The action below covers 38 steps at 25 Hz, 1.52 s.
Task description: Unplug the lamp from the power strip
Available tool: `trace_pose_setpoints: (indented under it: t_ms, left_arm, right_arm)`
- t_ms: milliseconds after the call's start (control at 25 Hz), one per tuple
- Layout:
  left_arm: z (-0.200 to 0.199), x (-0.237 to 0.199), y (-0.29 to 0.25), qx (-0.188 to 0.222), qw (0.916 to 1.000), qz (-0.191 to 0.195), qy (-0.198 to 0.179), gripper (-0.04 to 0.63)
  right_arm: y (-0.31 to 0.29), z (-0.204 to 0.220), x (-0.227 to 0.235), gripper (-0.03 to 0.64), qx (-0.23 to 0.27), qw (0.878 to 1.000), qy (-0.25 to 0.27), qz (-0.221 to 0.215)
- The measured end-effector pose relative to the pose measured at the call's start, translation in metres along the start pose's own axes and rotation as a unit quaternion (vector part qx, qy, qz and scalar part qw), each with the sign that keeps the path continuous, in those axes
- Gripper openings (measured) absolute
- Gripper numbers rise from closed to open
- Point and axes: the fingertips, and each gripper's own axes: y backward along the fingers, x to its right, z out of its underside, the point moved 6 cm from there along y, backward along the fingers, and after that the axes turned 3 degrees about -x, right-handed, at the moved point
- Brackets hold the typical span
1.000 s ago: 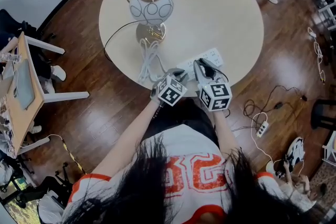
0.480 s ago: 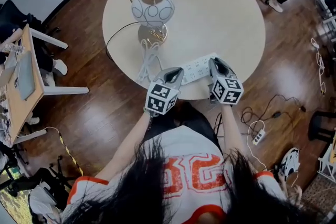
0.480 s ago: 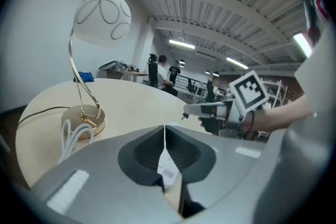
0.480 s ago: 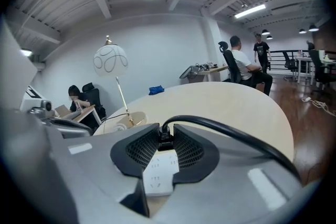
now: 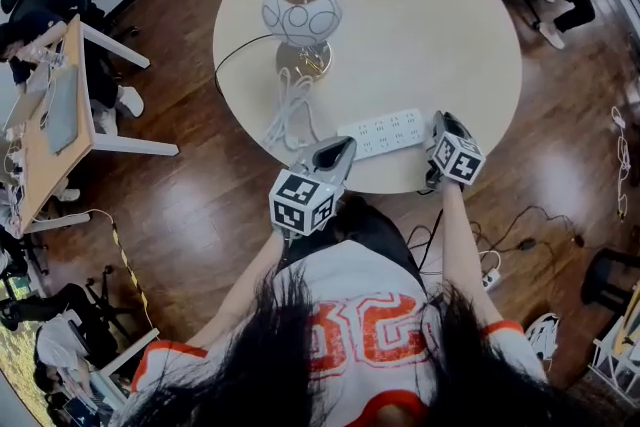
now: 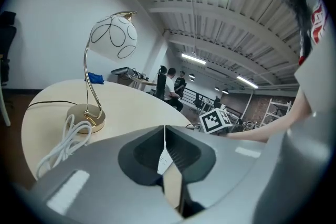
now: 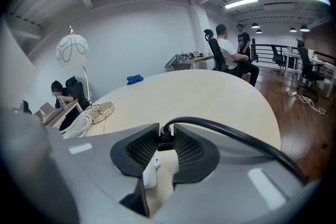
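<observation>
1. Since the earlier frames, the left gripper has drawn up and back from the left end of the power strip. The right gripper has slid over to the strip's right end.
2. Left gripper, lower centre of the head view: its jaws meet in a hairline at the tips. A white sliver shows lower in the slit; whether it is the lamp's plug or the strip seen beneath cannot be told.
3. Right gripper, lower right of the head view: its jaws are clamped on a black cable that arcs off to the right. This grip probably anchors the strip against the pull.
4. The strip lies flat by the near edge of the table, between the two grippers.
5. A white cord is heaped slack beside the strip, so the lamp need not shift.
6. Lamp: upright, upper left of the table, well apart from both grippers.
</observation>
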Motion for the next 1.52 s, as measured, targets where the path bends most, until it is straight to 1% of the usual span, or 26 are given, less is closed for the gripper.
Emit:
trace_pose_setpoints:
  t_ms: [120, 200, 280, 360, 440, 480, 560, 720, 760, 880, 1000, 1040, 1120, 1200, 1240, 1320, 1400, 1520]
  left_arm:
    - [0.002, 0.004, 0.001, -0.001, 0.9999, -0.011, -0.001, 0.005]
    - [0.002, 0.005, 0.001, 0.0, 0.9998, -0.021, -0.001, 0.005]
    - [0.002, 0.004, 0.002, 0.004, 0.9996, -0.029, 0.005, 0.005]
    - [0.001, 0.003, 0.003, 0.01, 0.9992, -0.038, 0.01, 0.005]
    - [0.001, 0.003, 0.003, 0.013, 0.9988, -0.045, 0.013, 0.002]
    - [0.001, 0.003, 0.004, 0.014, 0.9987, -0.048, 0.015, 0.002]
    - [0.001, 0.004, 0.003, 0.015, 0.9985, -0.05, 0.017, 0.002]
    - [0.002, 0.004, 0.002, 0.017, 0.9982, -0.053, 0.021, 0.0]
    - [0.002, 0.004, 0.002, 0.018, 0.9982, -0.054, 0.021, 0.001]
    - [0.001, 0.006, 0.003, 0.022, 0.9982, -0.053, 0.019, 0.001]
    - [-0.001, 0.007, 0.004, 0.03, 0.998, -0.053, 0.016, 0.0]
    - [-0.002, 0.008, 0.004, 0.034, 0.998, -0.052, 0.015, 0.0]
    - [-0.004, 0.009, 0.006, 0.044, 0.9976, -0.049, 0.018, 0.0]
    - [-0.008, 0.011, 0.01, 0.058, 0.9969, -0.048, 0.023, 0.0]
    - [-0.01, 0.011, 0.012, 0.064, 0.9965, -0.048, 0.025, 0.0]
    - [-0.013, 0.012, 0.016, 0.074, 0.9958, -0.049, 0.023, 0.0]
    - [-0.016, 0.014, 0.02, 0.082, 0.9953, -0.047, 0.02, 0.0]
    - [-0.019, 0.015, 0.025, 0.092, 0.9946, -0.045, 0.018, 0.0]
  right_arm:
    - [-0.008, 0.006, 0.006, 0.097, -0.021, 1.0, 0.0, -0.006]
    - [-0.011, 0.011, 0.008, 0.117, -0.043, 0.999, -0.019, -0.018]
    - [-0.015, 0.018, 0.008, 0.217, -0.072, 0.995, -0.052, -0.038]
    - [-0.014, 0.03, 0.008, 0.251, -0.105, 0.989, -0.092, -0.051]
    - [-0.009, 0.042, 0.006, 0.268, -0.128, 0.981, -0.133, -0.061]
    - [-0.004, 0.046, 0.005, 0.276, -0.131, 0.978, -0.149, -0.067]
    - [0.007, 0.053, 0.001, 0.275, -0.131, 0.974, -0.169, -0.076]
    - [0.023, 0.062, -0.012, 0.275, -0.144, 0.959, -0.214, -0.115]
    - [0.028, 0.062, -0.016, 0.275, -0.141, 0.958, -0.218, -0.121]
    - [0.044, 0.053, -0.028, 0.257, -0.11, 0.965, -0.199, -0.133]
    - [0.057, 0.035, -0.043, 0.203, -0.064, 0.973, -0.167, -0.147]
    - [0.061, 0.029, -0.048, 0.169, -0.044, 0.975, -0.155, -0.15]
    - [0.071, 0.015, -0.06, 0.078, 0.002, 0.98, -0.124, -0.154]
    - [0.082, 0.002, -0.075, 0.014, 0.042, 0.982, -0.09, -0.161]
    - [0.087, -0.003, -0.082, 0.002, 0.057, 0.981, -0.075, -0.168]
    - [0.095, -0.009, -0.097, 0.002, 0.079, 0.978, -0.051, -0.185]
    - [0.101, -0.013, -0.108, 0.002, 0.093, 0.976, -0.035, -0.196]
    - [0.11, -0.017, -0.122, 0.002, 0.105, 0.974, -0.011, -0.2]
